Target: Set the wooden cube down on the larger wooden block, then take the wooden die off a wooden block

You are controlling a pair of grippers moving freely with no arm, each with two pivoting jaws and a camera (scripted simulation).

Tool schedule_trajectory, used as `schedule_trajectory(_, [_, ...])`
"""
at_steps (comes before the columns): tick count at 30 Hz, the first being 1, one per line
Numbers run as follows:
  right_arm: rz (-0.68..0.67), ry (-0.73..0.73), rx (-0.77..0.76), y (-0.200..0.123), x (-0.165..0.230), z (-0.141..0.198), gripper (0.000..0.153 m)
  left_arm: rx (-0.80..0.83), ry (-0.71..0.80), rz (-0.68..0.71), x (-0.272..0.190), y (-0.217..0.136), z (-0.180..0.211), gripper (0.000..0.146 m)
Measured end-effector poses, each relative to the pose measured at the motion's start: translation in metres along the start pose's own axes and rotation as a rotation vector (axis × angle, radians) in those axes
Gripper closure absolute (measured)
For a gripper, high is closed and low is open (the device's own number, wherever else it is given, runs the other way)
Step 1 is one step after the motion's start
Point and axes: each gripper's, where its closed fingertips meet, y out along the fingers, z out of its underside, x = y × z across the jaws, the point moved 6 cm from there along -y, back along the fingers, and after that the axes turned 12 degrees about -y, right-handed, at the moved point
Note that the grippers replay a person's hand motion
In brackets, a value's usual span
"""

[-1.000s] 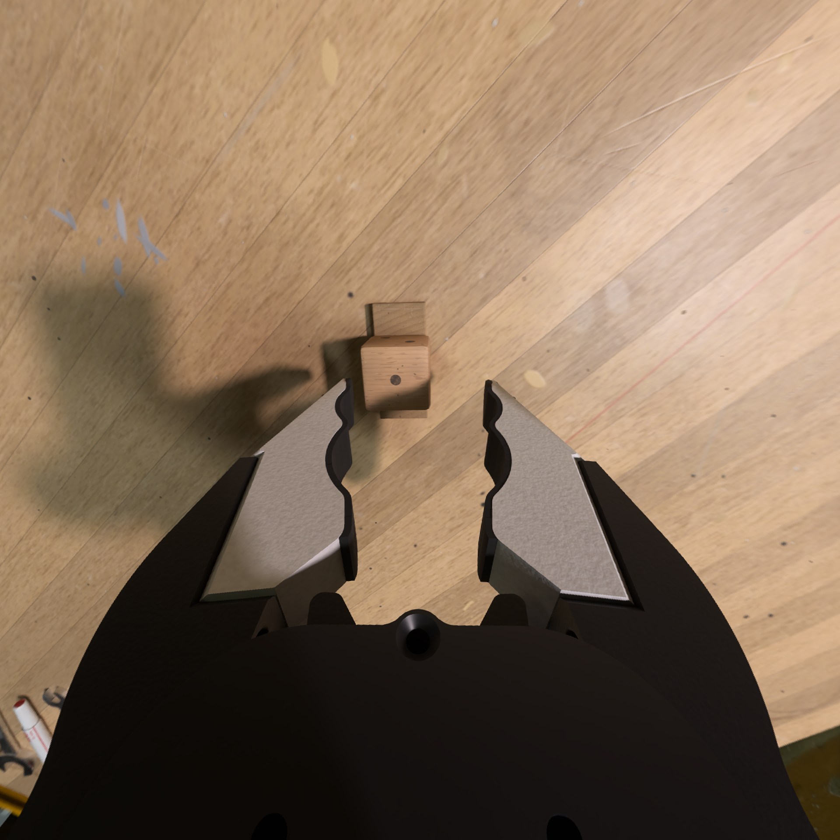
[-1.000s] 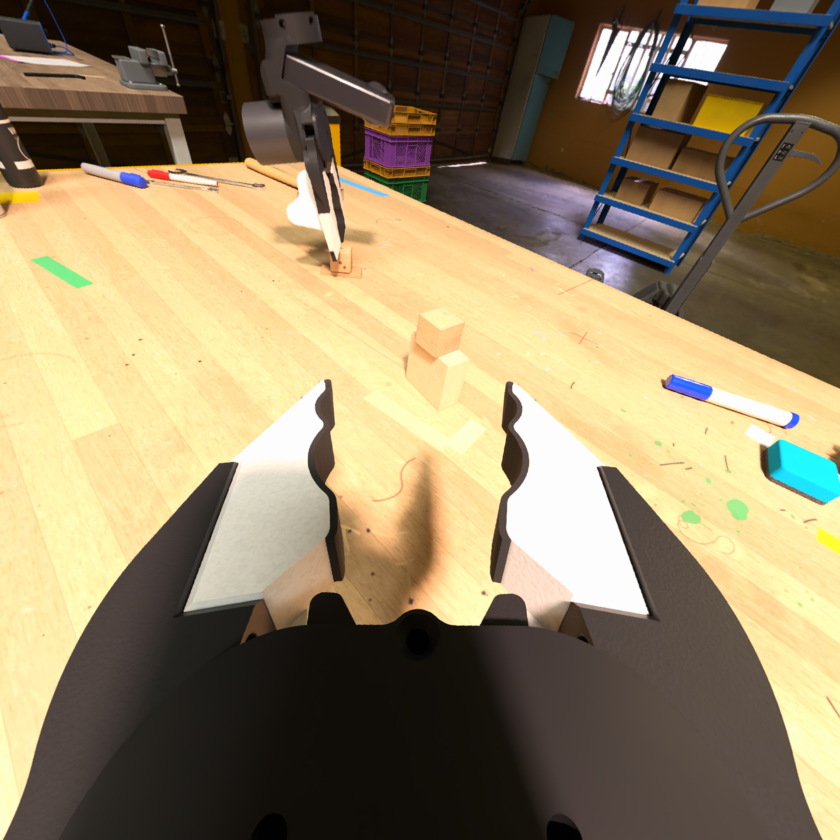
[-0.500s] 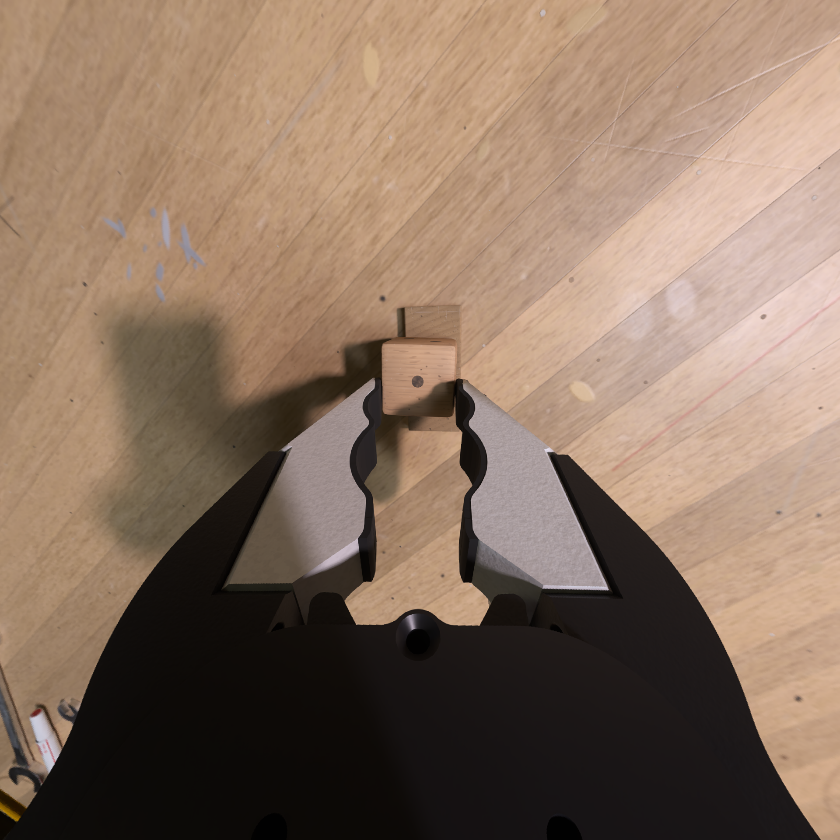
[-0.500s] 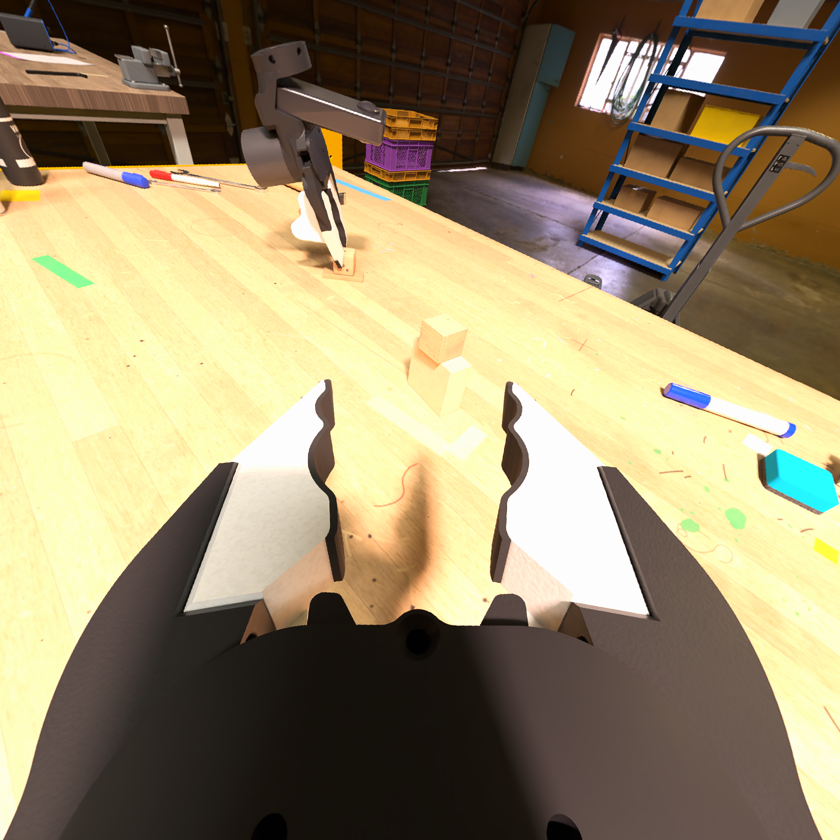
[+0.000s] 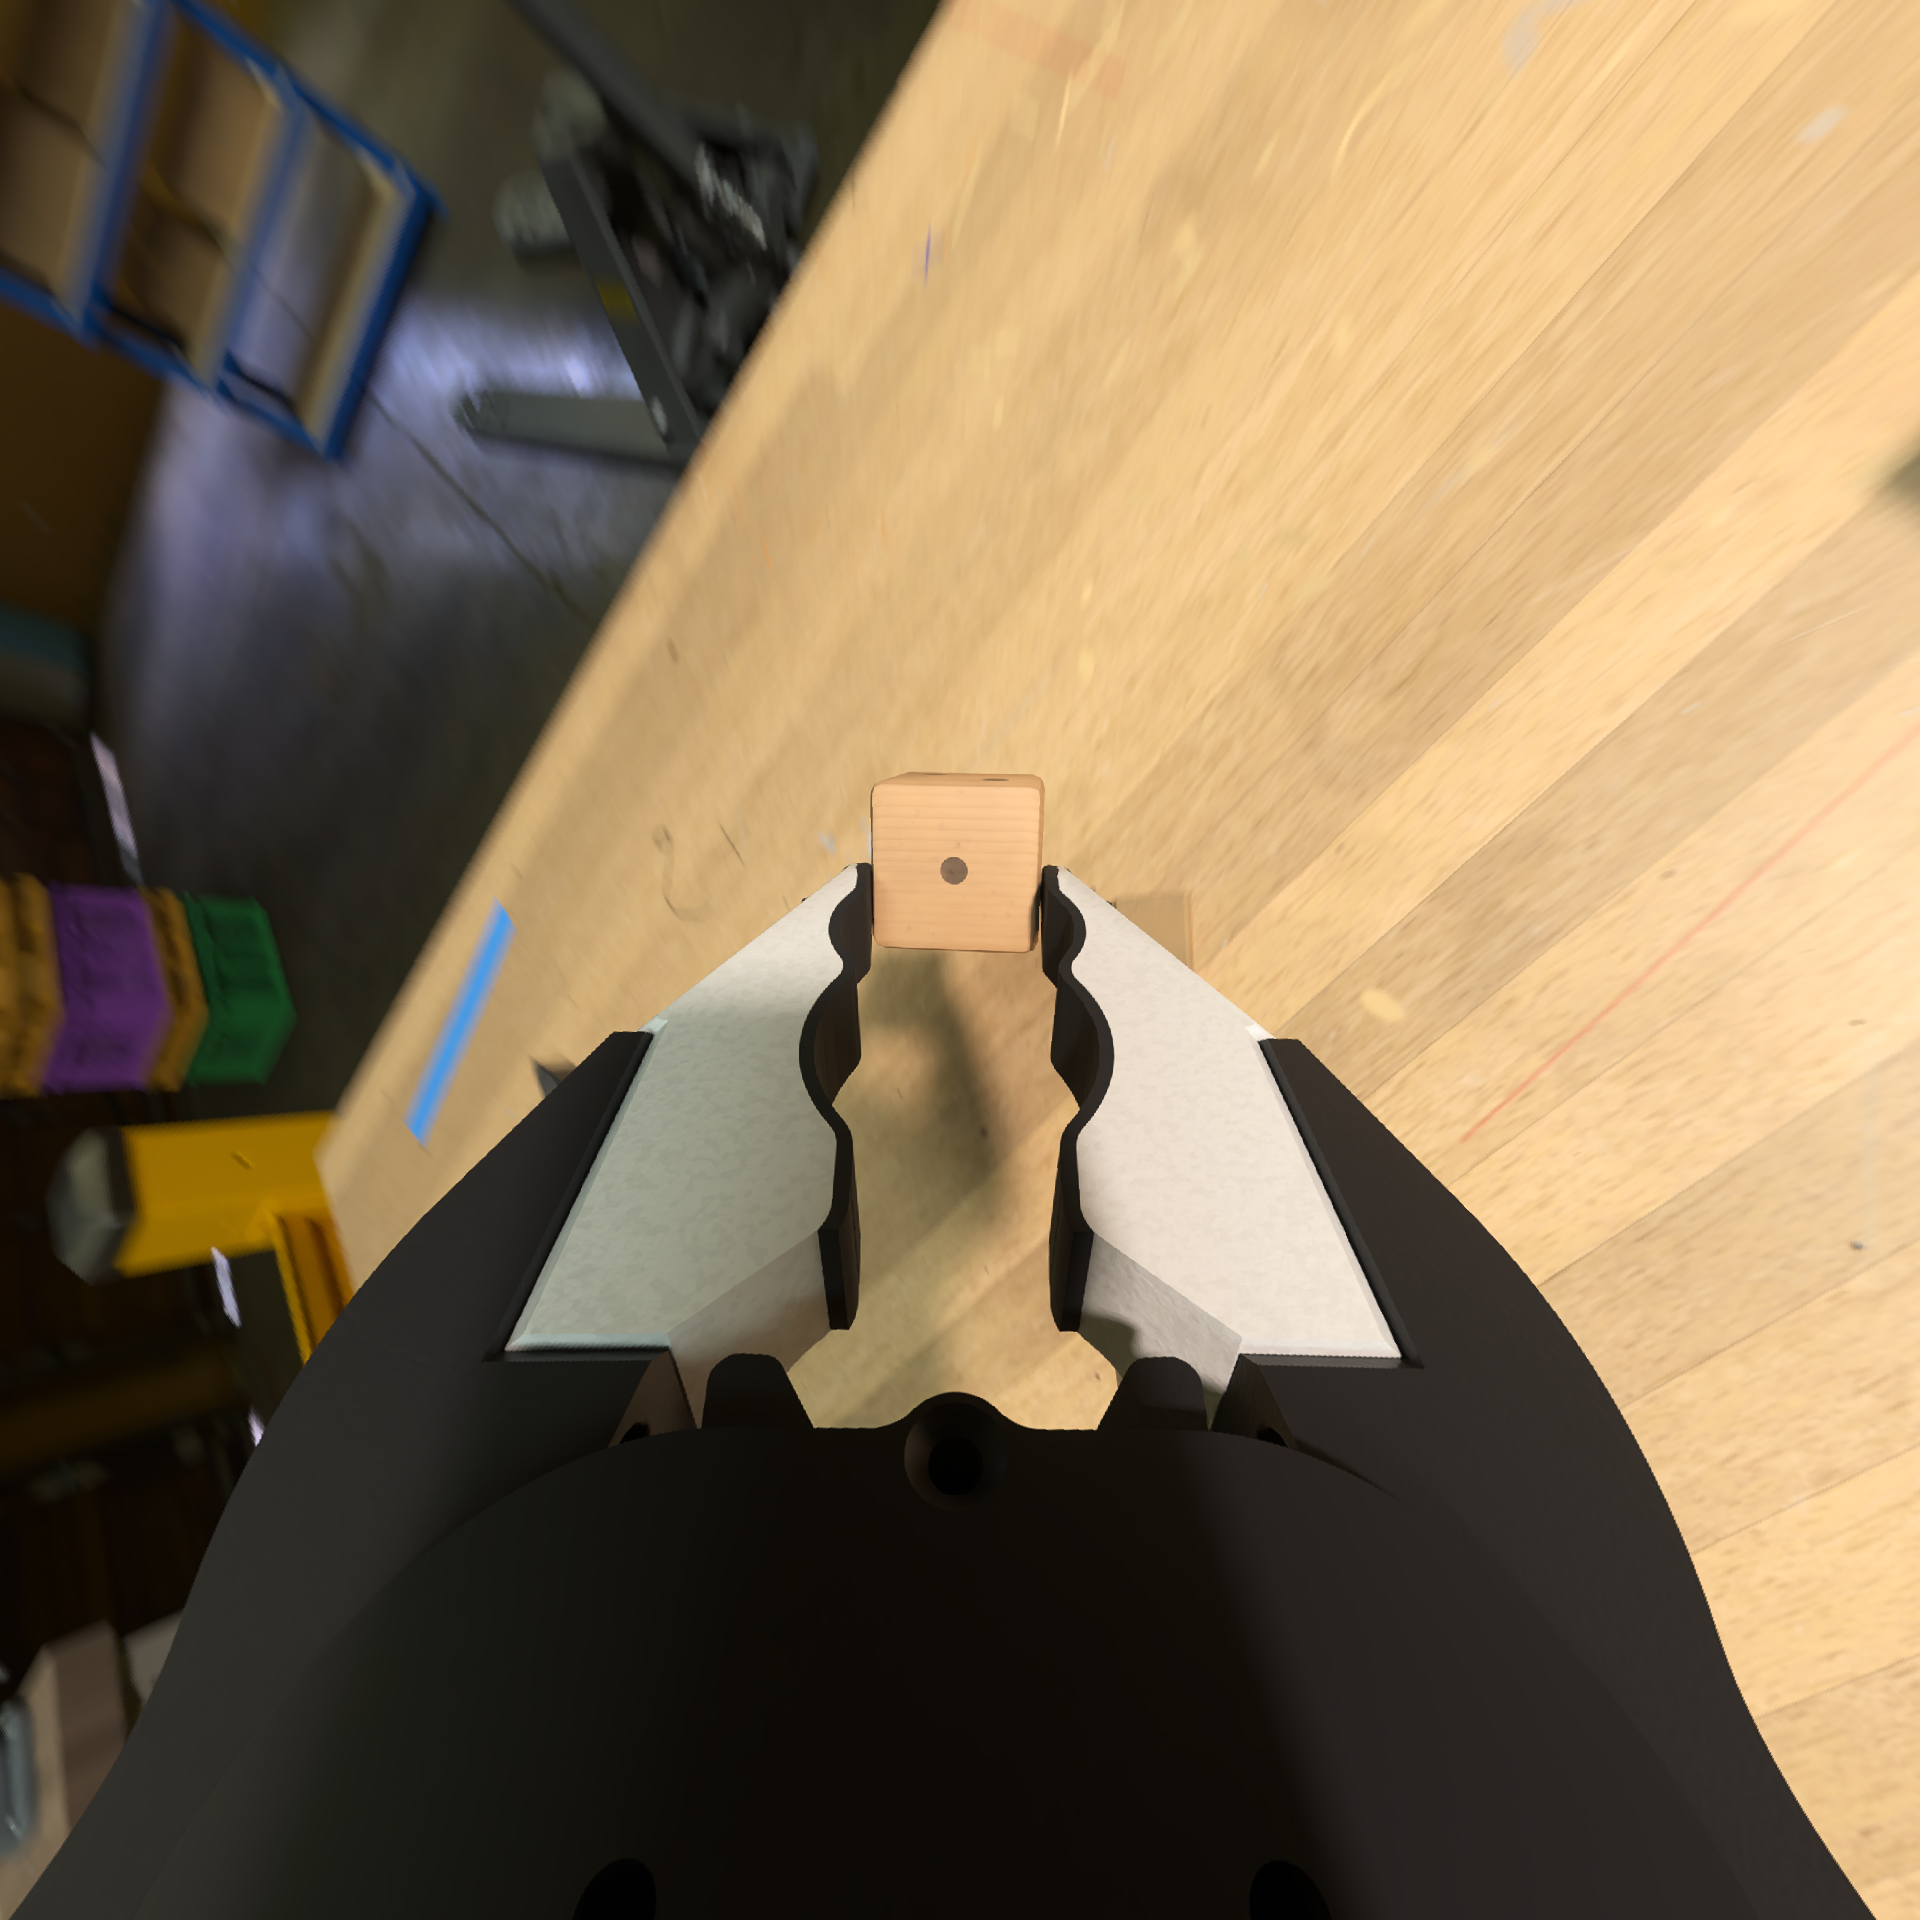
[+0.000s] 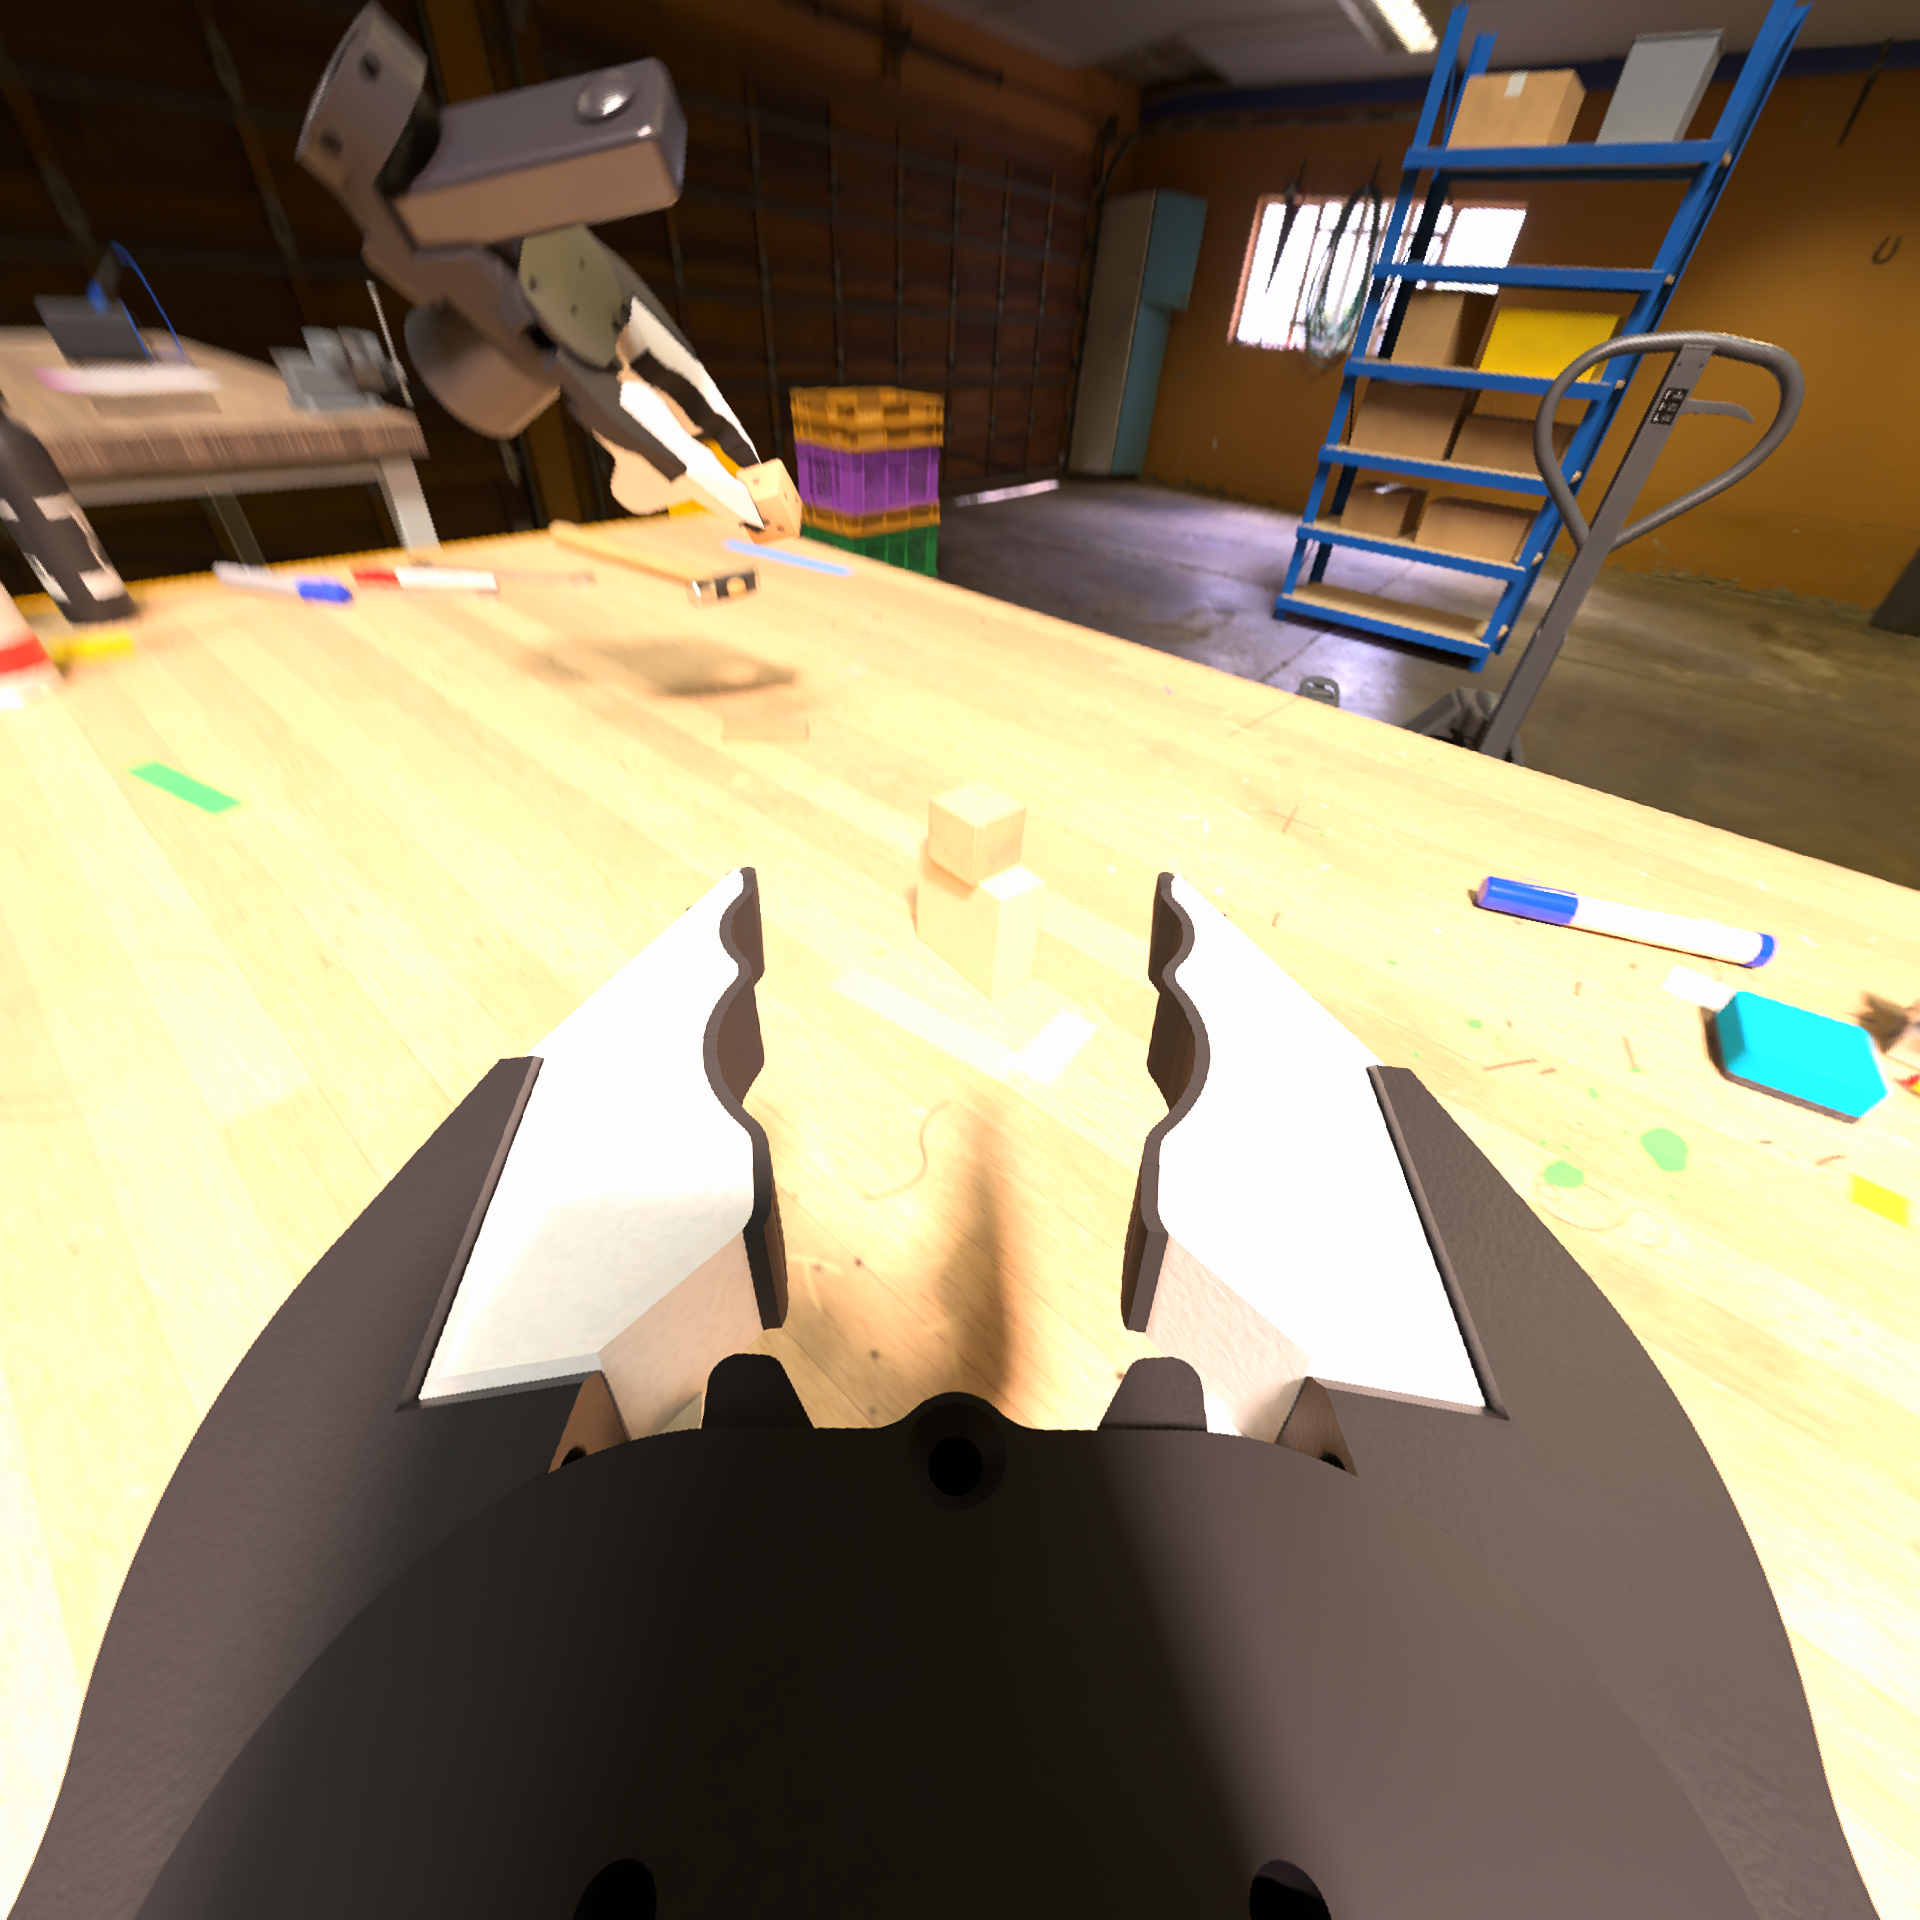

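Now the left claw (image 5: 956, 894), pinching the wooden die (image 5: 956, 862), has lifted it clear above its flat block (image 6: 766, 724), while the right claw (image 6: 956, 904) gapes empty near the stacked wooden cube (image 6: 975, 828).

Bright overhead light, soft shadows, motion-blurred background, wide-angle warping at edges.

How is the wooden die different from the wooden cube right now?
The wooden die is pinched between the left gripper fingertips and lifted clear of the table; the wooden cube rests on the larger wooden block, with the open right gripper apart from it. The die shows a dark pip on its face; the cube's faces look plain. Both are small, light wooden cubes.
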Motion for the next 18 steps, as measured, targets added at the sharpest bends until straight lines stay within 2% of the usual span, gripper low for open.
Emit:
schedule_trajectory(4, [-0.010, 0.174, -0.149, -0.002, -0.004, -0.011, 0.074, -0.229, 0.175, -0.043, -0.043, -0.048, -0.038, 0.114])
schedule_trajectory(9, [-0.043, 0.375, -0.309, -0.005, -0.005, -0.022, 0.072, -0.476, 0.424, -0.094, -0.115, -0.080, -0.061, 0.114])
schedule_trajectory(15, [-0.027, 0.655, -0.339, 0.007, -0.022, -0.022, 0.074, -0.668, 0.689, -0.269, -0.176, -0.084, -0.068, 0.114])
schedule_trajectory(18, [-0.026, 0.714, -0.288, 0.024, -0.034, -0.020, 0.077, -0.728, 0.780, -0.342, -0.194, -0.077, -0.068, 0.114])
